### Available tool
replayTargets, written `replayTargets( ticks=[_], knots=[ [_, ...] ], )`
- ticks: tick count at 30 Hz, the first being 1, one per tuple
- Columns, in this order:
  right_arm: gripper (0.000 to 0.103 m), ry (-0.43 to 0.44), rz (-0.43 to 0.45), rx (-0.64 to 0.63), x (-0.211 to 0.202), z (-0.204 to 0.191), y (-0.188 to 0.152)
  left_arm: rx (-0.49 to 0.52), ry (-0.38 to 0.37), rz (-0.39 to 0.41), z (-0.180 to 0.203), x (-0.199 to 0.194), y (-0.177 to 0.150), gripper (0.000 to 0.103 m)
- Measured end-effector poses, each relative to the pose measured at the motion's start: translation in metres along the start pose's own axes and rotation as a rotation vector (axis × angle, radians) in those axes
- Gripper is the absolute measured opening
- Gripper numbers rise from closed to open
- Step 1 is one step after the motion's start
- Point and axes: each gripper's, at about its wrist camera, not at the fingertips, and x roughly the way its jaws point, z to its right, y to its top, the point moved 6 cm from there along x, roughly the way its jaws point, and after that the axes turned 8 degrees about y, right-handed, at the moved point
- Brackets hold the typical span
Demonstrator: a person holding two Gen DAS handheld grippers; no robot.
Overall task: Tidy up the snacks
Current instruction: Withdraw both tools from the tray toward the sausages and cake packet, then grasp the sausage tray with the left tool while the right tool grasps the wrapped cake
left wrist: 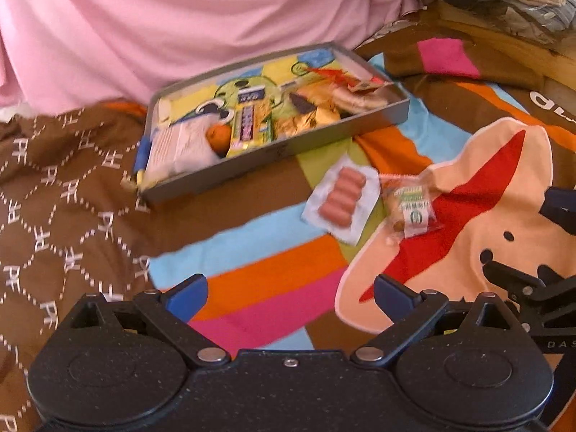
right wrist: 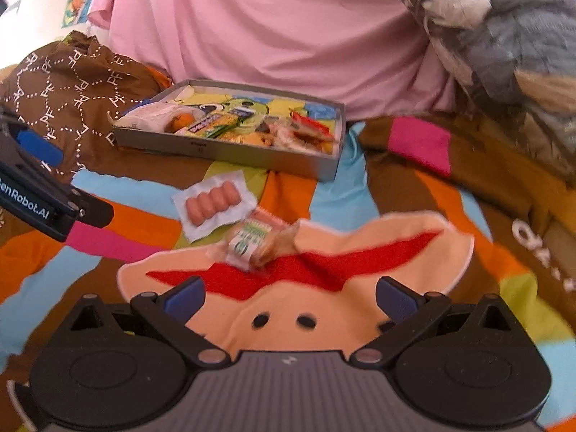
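1. Blue-padded left gripper [left wrist: 289, 297] and right gripper [right wrist: 289, 297] are held spread wide, empty.
2. At twelve o'clock, a clear-wrapped green-label snack [right wrist: 252, 244] is seen touching a white sausage packet [right wrist: 212, 203].
3. Beyond, a shallow grey cardboard tray [right wrist: 230, 153] is filled with snacks.

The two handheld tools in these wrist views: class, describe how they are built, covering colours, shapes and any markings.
Each tool has a black, speckled body with two round discs, angular black linkage arms joined by silver pins, and blue pads on its fingers. The left tool has an all-black centre plate; seen from the right wrist, white lettering ending "enRobot.AI" runs along its side. The right tool has a grey ribbed centre plate. No cables or sleeves show.
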Motion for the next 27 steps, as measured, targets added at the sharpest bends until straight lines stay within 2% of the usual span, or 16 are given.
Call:
replayTargets(
  ticks=[4, 7, 10, 14, 22, 27],
  knots=[
    [0.103, 0.006, 0.017, -0.1, 0.016, 0.001, 0.01, 0.027, 0.011, 0.009, -0.001, 0.009, 0.01, 0.098],
    [0.103, -0.005, 0.026, -0.231, 0.032, -0.006, 0.013, 0.074, 0.02, 0.009, -0.002, 0.019, 0.017, 0.099],
    [0.103, 0.027, 0.019, -0.312, 0.048, -0.013, 0.014, 0.092, 0.028, 0.011, -0.004, 0.029, 0.024, 0.098],
    [0.103, 0.061, -0.008, -0.353, 0.072, -0.017, 0.012, 0.112, 0.008, 0.008, 0.0, 0.045, 0.034, 0.098],
    [0.103, 0.064, -0.003, -0.488, 0.106, -0.025, 0.003, 0.205, 0.0, 0.001, 0.016, 0.073, 0.043, 0.098],
    [0.103, 0.104, 0.0, -0.488, 0.113, -0.025, 0.004, 0.215, -0.007, -0.004, 0.017, 0.082, 0.042, 0.098]
  ],
)
